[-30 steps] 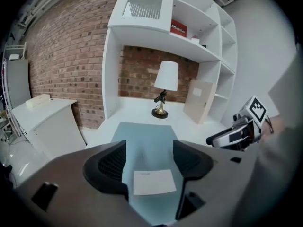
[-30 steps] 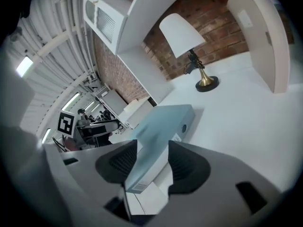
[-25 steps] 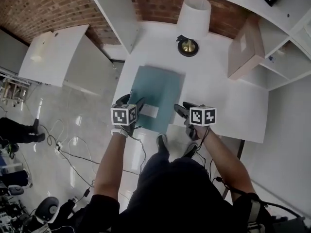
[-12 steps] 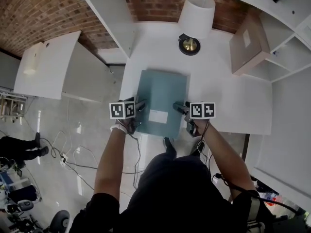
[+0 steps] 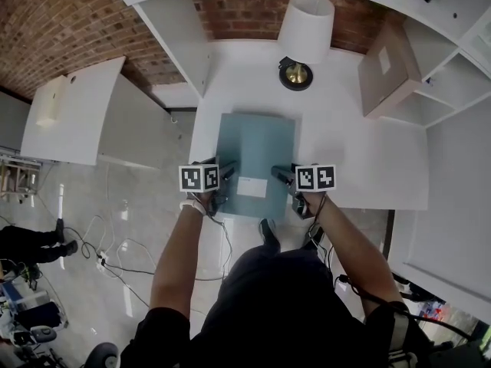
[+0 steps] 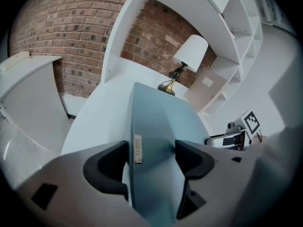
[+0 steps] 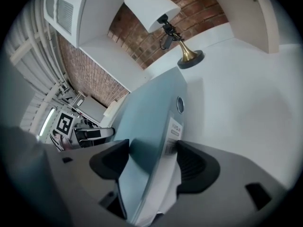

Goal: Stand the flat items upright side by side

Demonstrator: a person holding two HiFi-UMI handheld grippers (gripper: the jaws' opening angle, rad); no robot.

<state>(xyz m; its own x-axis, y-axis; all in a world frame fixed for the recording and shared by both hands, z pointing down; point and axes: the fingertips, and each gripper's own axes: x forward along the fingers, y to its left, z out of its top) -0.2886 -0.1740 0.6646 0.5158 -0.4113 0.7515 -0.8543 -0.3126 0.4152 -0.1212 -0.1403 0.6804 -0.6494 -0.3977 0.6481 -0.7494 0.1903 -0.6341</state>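
teal binder (image 5: 255,156) lies flat, near corners between the fingers. left gripper (image 6: 151,150) clamps it; right gripper (image 7: 152,150) has just been closing on its spine. such shallow grips may slip when tilting.

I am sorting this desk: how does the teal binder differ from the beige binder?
The teal binder lies flat on the desk; the beige binder stands on edge, tilted. The teal binder sits mid-desk at the front edge; the beige binder is at the back right, beside the shelves. Both are flat and rectangular.
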